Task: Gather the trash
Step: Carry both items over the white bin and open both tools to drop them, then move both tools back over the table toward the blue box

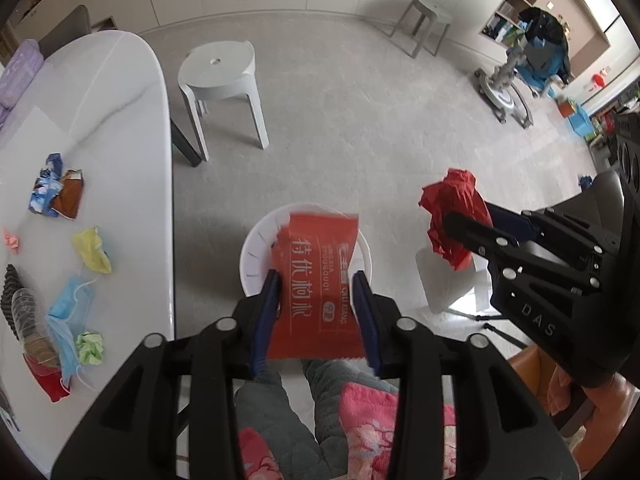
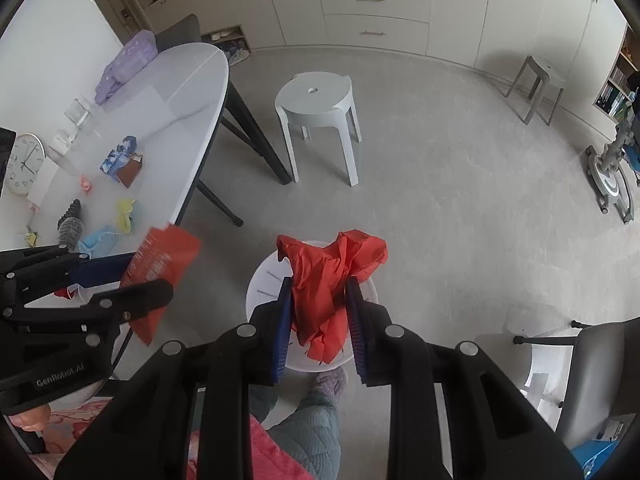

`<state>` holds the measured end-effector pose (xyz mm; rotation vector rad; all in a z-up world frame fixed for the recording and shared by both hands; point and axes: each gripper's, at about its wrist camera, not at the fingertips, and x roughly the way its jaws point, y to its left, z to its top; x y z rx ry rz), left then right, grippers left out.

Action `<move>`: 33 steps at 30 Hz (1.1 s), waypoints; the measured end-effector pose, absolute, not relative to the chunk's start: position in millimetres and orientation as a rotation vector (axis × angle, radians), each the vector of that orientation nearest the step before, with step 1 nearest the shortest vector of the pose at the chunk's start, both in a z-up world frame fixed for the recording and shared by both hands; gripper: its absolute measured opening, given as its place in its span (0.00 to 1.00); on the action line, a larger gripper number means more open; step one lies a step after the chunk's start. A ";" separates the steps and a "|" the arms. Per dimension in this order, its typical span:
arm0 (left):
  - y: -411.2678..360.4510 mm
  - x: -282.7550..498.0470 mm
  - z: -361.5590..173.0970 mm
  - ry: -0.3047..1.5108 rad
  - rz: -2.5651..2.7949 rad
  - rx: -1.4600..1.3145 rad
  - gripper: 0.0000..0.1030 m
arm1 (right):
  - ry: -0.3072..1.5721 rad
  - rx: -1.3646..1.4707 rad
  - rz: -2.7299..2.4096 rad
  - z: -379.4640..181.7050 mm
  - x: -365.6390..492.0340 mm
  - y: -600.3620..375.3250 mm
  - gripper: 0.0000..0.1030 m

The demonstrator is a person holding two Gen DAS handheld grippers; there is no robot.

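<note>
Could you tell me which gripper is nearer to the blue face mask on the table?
Left. The left gripper, shut on the red snack packet, sits just beside the table edge near the blue face mask. The right gripper holds crumpled red paper over the white bin, farther away.

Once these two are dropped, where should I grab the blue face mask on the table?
Pinch the blue face mask at its bunched middle fold, coming straight down from above. It lies flat and limp on the white table, so its edges give little to grip, and its ear loops trail toward the green paper ball.
</note>
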<state>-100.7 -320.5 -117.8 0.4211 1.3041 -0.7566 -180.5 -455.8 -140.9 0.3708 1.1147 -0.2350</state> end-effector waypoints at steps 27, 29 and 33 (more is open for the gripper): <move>-267.4 -75.7 -74.2 1.164 -0.639 0.364 0.92 | 1.236 0.354 -0.240 -185.9 -152.7 -422.7 0.98; -261.5 -72.7 -72.9 1.164 -0.633 0.354 0.92 | 1.243 0.329 -0.261 -185.7 -149.4 -421.4 0.98; -249.3 -64.8 -71.5 1.165 -0.621 0.329 0.92 | 1.254 0.312 -0.290 -183.4 -141.9 -418.0 0.98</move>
